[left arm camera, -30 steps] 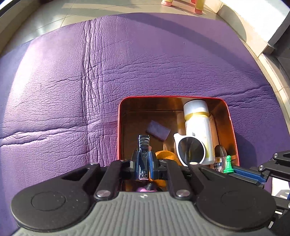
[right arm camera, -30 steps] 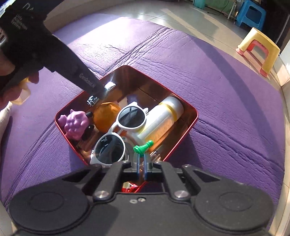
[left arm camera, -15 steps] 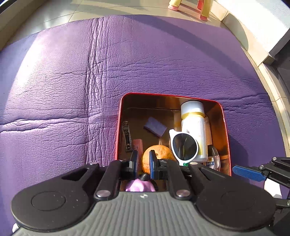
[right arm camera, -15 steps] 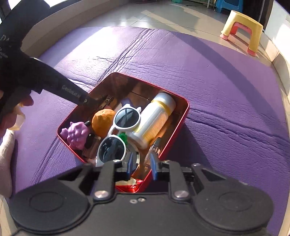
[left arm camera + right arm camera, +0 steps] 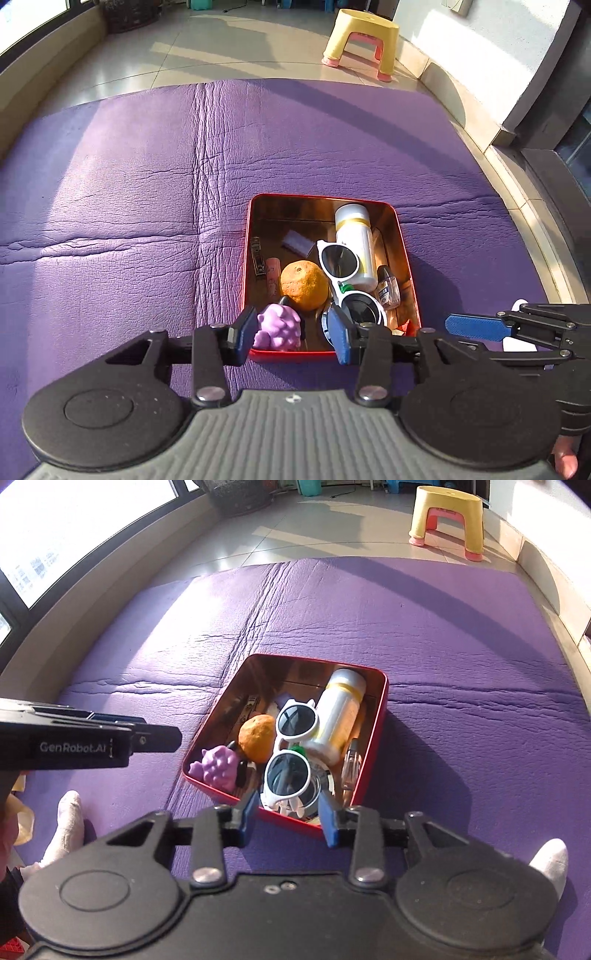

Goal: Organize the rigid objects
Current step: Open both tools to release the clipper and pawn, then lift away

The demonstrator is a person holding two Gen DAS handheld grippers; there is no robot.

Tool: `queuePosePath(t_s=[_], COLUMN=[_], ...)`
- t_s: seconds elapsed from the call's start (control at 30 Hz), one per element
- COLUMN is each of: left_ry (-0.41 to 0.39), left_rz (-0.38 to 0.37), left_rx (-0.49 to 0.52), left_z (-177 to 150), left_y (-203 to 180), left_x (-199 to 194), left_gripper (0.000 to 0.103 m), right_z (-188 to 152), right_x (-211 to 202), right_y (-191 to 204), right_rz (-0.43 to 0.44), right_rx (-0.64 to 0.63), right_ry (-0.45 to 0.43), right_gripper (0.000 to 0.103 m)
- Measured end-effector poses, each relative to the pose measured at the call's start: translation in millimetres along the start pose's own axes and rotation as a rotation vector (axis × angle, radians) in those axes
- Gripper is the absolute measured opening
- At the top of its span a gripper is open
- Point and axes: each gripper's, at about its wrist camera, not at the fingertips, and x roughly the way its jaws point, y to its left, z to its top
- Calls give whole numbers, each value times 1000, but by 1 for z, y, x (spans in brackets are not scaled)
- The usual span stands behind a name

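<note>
Creased purple leather mat [image 5: 147, 184] lies under my glossy red tin [image 5: 246, 258], which holds slim metal nail clippers [image 5: 257, 257], a knobbly purple toy [image 5: 277, 326], a dimpled orange [image 5: 304, 285], round white sunglasses [image 5: 339, 261] and a smooth white bottle [image 5: 355, 243]. My left gripper [image 5: 291, 334] and right gripper [image 5: 288, 814] tilt down above the tin's near rim, jaws opening, empty.

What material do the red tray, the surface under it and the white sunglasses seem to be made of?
Red tray: probably thin metal; its inner walls shine coppery and mirror the things inside.
Purple surface: looks like leather or an imitation; fine creases, soft sheen, padded folds.
White sunglasses: likely plastic; smooth glossy white frame, dark lenses.
</note>
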Motion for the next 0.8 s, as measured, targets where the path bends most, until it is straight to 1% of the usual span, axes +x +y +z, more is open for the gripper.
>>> queuePosePath(t_s=[0.03, 0.07, 0.1, 0.17, 0.2, 0.27, 0.33, 0.4, 0.5, 0.53, 0.57, 0.6, 0.7, 0.73, 0.8], left_ry=[-15, -27, -37, -57, -65, -90, -110, -125, -140, -146, -149, -153, -161, -156, -168], left_rz=[10, 11, 10, 11, 10, 20, 26, 19, 45, 43, 38, 33, 31, 39, 53], left_rx=[6, 6, 3, -3, -3, 4, 3, 4, 26, 28, 27, 25, 27, 37, 60], left_z=[-3, -5, -7, -9, -10, -12, -13, -14, -17, -18, -19, -19, -20, -20, -22], left_y=[-1, -1, -1, -2, -4, -8, -12, -15, -24, -26, -27, -28, -33, -36, -41], left_x=[-7, -13, -19, -30, -34, -45, -55, -64, -79, -87, -92, -96, -108, -112, -120], left_gripper=[52, 57, 58, 66, 68, 73, 74, 74, 74, 77, 80, 81, 82, 85, 87], right_z=[-1, -2, -3, -3, -4, -4, -4, -4, -7, -7, -8, -9, -12, -13, -14], right_x=[-5, -11, -18, -29, -34, -43, -58, -71, -91, -97, -102, -109, -125, -130, -138], right_y=[0, 0, 1, 5, 7, 10, 13, 17, 22, 23, 24, 24, 25, 25, 26], right_rz=[7, 9, 6, 5, 9, 18, 18, 5, -17, -24, -28, -27, -37, -36, -36], right_rx=[23, 38, 45, 31, 23, 13, -5, -30, -62, -70, -75, -79, -70, -64, -58], right_ry=[-10, -21, -39, -55, -57, -58, -76, -94, -122, -131, -136, -141, -163, -170, -178], right_gripper=[46, 50, 53, 63, 67, 73, 82, 85, 91, 94, 94, 95, 103, 103, 103])
